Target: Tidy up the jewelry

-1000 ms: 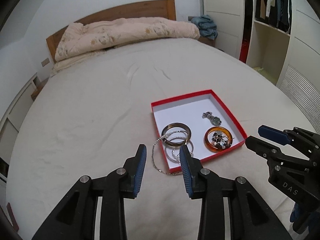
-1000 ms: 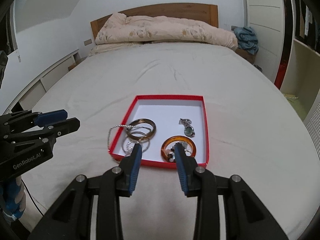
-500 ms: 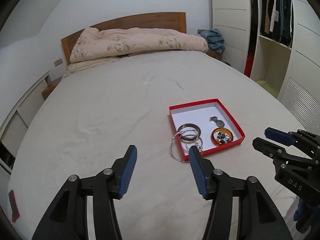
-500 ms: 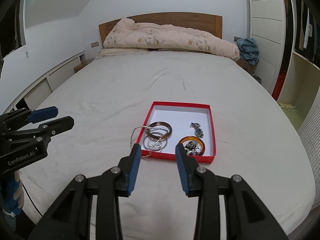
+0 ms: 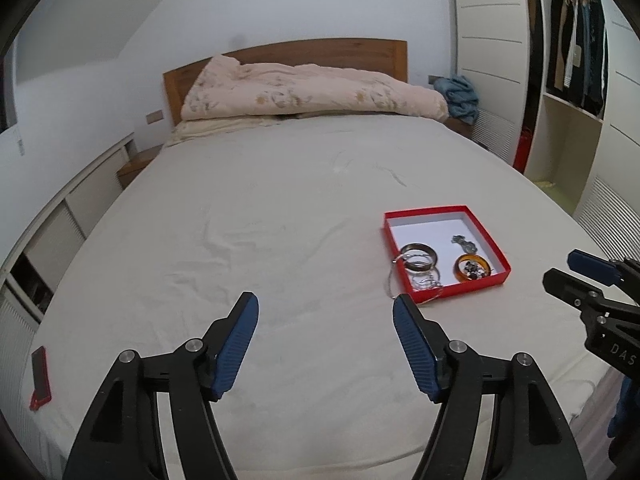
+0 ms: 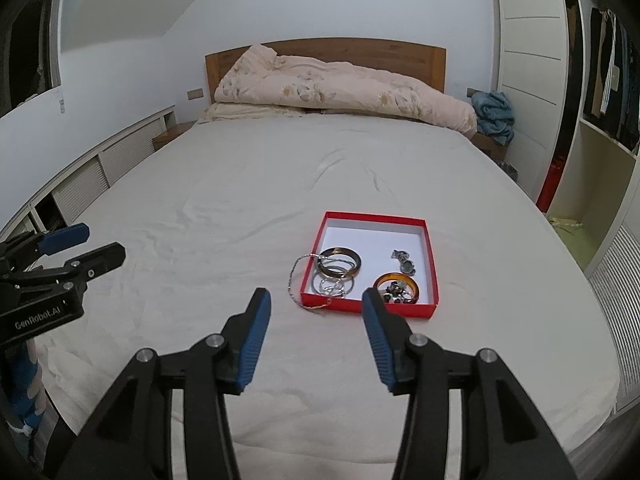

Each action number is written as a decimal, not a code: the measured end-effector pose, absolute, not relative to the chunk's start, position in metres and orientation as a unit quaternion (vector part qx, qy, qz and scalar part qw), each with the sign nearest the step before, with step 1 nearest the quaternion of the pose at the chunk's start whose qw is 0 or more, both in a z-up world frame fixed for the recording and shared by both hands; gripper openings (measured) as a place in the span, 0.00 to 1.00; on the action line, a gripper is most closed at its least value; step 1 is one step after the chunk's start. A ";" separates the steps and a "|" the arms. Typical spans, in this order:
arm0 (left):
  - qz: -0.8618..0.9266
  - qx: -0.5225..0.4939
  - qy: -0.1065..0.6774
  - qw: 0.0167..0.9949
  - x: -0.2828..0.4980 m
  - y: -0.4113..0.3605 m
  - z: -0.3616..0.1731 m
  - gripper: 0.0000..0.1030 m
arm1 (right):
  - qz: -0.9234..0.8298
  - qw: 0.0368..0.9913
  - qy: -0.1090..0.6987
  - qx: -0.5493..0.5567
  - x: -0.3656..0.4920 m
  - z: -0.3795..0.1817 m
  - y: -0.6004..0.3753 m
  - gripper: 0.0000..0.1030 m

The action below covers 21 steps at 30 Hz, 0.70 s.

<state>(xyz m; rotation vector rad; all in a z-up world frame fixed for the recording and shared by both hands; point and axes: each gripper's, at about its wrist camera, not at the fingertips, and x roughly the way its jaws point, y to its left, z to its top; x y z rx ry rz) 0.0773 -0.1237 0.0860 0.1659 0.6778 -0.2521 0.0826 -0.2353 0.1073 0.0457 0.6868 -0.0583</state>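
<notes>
Left tool (image 5: 325, 320) apart, empty | right tool (image 6: 316, 314) apart, empty | red box (image 6: 434, 280) ahead holds the jewelry | chain (image 6: 294, 278) hangs outside: left to tuck in

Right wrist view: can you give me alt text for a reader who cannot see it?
An open right gripper hovers above a white bed, empty, short of a red tray holding bangles and a watch. A silver chain hangs over the tray's left edge.
</notes>
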 end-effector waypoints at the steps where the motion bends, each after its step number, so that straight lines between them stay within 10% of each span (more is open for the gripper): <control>1: -0.119 0.082 0.328 0.933 0.073 -0.118 0.088 0.69 | -0.029 0.941 0.336 0.022 0.080 0.108 -0.233 0.45; 21: -0.076 0.080 0.292 0.950 0.017 -0.075 0.102 0.84 | -0.033 0.947 0.321 0.015 0.027 0.114 -0.201 0.51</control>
